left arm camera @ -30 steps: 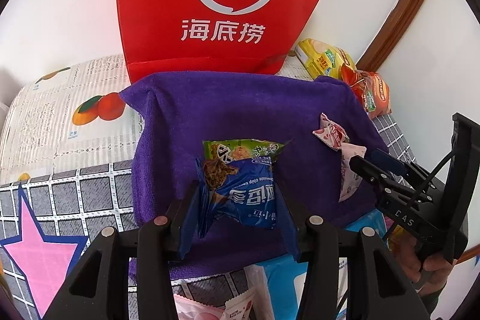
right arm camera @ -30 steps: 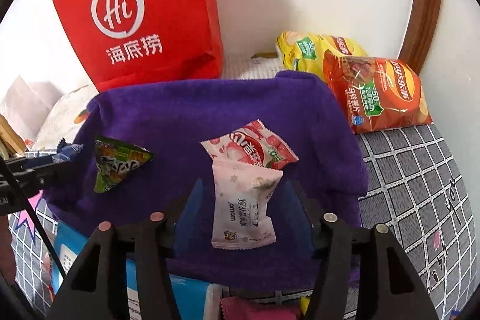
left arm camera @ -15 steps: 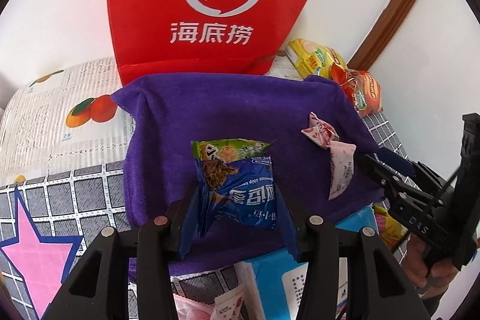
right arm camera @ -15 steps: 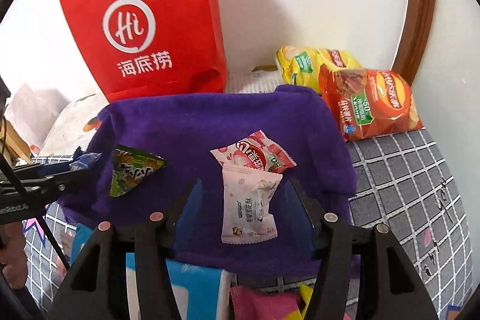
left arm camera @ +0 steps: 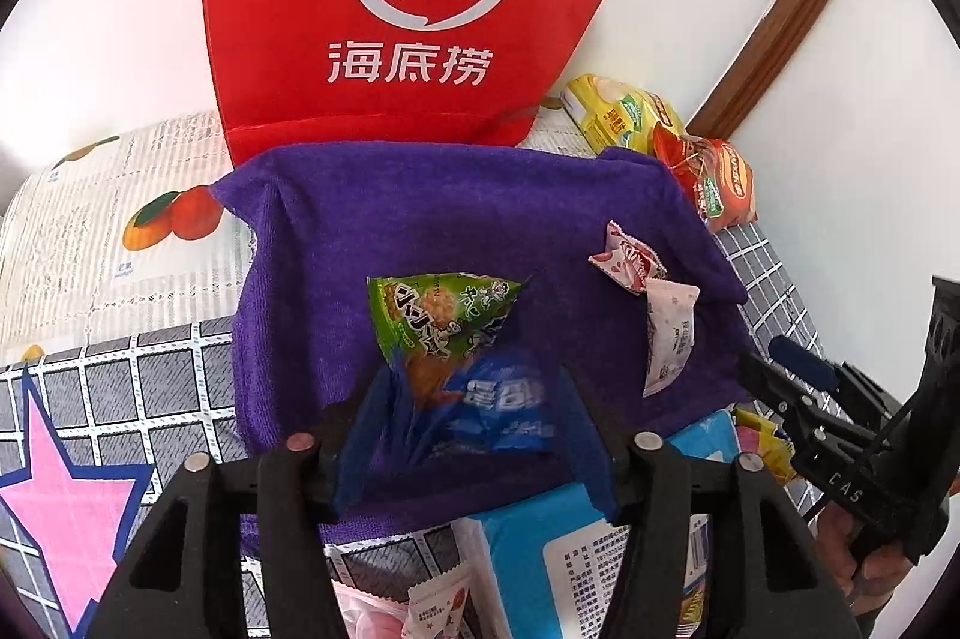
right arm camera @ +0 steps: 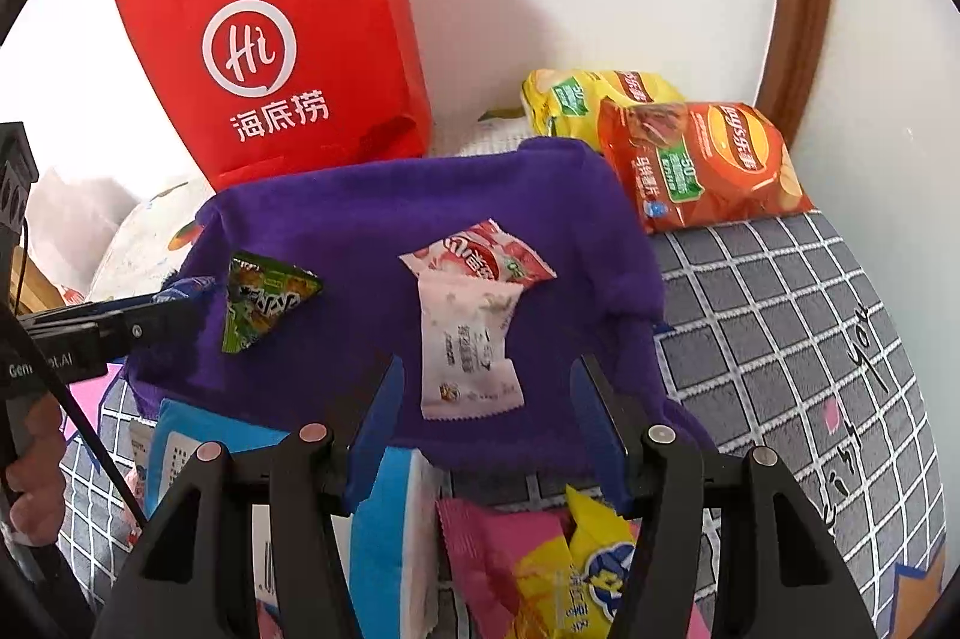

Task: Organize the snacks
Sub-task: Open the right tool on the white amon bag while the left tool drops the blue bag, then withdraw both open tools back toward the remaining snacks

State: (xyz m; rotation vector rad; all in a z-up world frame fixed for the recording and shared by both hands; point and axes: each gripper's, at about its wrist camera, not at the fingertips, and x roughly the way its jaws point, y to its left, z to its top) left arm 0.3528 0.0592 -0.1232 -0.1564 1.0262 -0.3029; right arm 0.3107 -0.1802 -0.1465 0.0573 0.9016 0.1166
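I am watching my left gripper (left arm camera: 474, 417) standing with its jaws spread, a blurred blue foil cookie packet (left arm camera: 501, 414) sitting loose between its blue fingers (left arm camera: 366, 435) on the purple terry towel (left arm camera: 420, 213), and a green triangular snack pouch (left arm camera: 441, 315) lying just ahead of the tips. My right gripper (right arm camera: 483, 417) is likewise holding its jaws wide and gripping nothing, with a pale pink printed sachet (right arm camera: 468, 348) lying between and just ahead of its fingertips, overlapping a red-and-white candy wrapper (right arm camera: 480, 258) farther forward.
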